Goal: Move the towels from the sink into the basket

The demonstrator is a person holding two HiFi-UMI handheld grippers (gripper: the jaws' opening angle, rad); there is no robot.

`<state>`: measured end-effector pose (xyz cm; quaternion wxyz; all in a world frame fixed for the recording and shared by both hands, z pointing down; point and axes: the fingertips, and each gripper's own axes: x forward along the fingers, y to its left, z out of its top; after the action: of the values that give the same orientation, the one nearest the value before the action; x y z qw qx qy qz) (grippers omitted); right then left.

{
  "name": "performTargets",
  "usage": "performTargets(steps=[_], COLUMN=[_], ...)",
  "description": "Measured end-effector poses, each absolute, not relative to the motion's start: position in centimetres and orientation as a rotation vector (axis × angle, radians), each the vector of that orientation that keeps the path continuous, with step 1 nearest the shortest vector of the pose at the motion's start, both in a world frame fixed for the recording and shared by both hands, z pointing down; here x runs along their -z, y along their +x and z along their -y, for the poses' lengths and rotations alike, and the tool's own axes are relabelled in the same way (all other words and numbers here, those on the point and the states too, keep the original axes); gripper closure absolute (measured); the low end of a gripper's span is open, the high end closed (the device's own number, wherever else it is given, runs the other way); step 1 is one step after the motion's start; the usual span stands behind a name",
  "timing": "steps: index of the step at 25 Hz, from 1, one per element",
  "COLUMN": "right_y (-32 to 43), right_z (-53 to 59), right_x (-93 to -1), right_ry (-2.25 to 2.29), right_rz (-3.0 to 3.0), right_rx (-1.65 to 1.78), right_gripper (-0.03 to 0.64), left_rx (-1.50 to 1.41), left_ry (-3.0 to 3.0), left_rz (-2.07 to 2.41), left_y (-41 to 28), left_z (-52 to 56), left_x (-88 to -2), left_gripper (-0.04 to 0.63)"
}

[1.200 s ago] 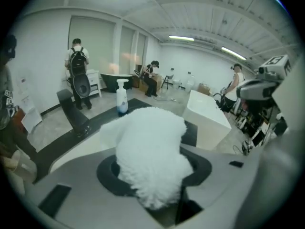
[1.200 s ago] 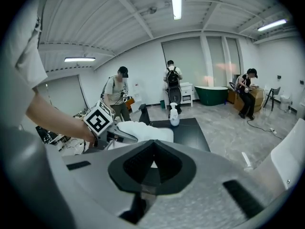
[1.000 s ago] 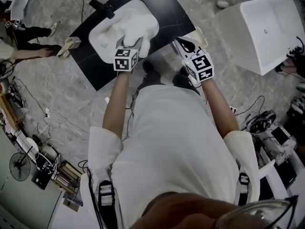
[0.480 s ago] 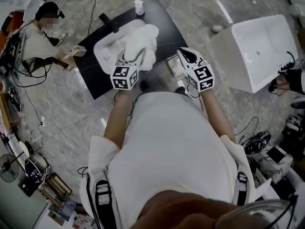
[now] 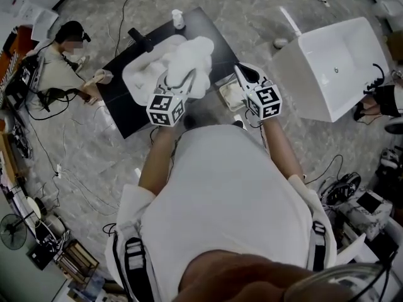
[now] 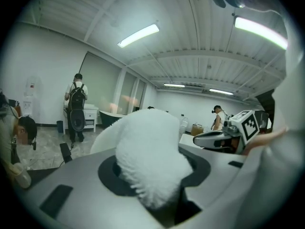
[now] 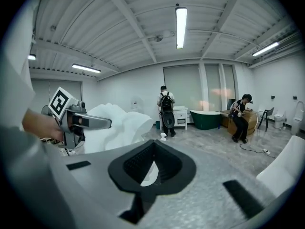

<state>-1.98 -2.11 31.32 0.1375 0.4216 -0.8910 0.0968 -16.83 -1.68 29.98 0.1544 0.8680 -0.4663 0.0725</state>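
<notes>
In the head view my left gripper (image 5: 178, 75) is shut on a fluffy white towel (image 5: 191, 58), held up over the right rim of the white sink (image 5: 140, 74) on the black table (image 5: 217, 36). The left gripper view shows the towel (image 6: 148, 159) bulging out from between the pads and hiding what lies beyond. My right gripper (image 5: 247, 74) hovers to the right, jaws closed with nothing between them, over a pale basket (image 5: 228, 94) at the table's right edge. From the right gripper view (image 7: 145, 182) the left gripper (image 7: 90, 122) and the towel (image 7: 119, 125) show at the left.
A black faucet (image 5: 140, 41) and a small white bottle (image 5: 178, 19) stand behind the sink. A large white bathtub (image 5: 337, 61) sits to the right. A person (image 5: 60, 68) sits on the floor at the left among cables. Other people stand far off.
My left gripper has lifted the towel up out of the sink and carried it a little to the right. The right gripper has stayed near the basket.
</notes>
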Motion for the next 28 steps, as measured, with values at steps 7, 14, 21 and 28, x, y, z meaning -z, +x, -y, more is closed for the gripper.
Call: performTargets(steps=[7, 14, 21, 28], right_y=[-0.2, 5.0, 12.9, 20.1], right_z=[1.6, 0.3, -1.5, -3.1], right_x=[-31.9, -31.8, -32.2, -33.0], right_ry=[1.285, 1.421, 1.606, 1.700], right_rz=[2.552, 2.490, 2.393, 2.317], right_rx=[-0.296, -0.308, -0.345, -0.381], right_gripper=[0.620, 0.620, 0.620, 0.620], left_rx=[-0.228, -0.238, -0.240, -0.282], left_ry=[2.526, 2.621, 2.708, 2.715], left_rz=[1.259, 1.096, 0.895, 0.772], left_y=[-14.4, -8.2, 0.7, 8.3], left_z=[1.6, 2.0, 1.9, 1.3], left_x=[-30.5, -29.4, -28.7, -30.3], left_gripper=[0.416, 0.416, 0.416, 0.416])
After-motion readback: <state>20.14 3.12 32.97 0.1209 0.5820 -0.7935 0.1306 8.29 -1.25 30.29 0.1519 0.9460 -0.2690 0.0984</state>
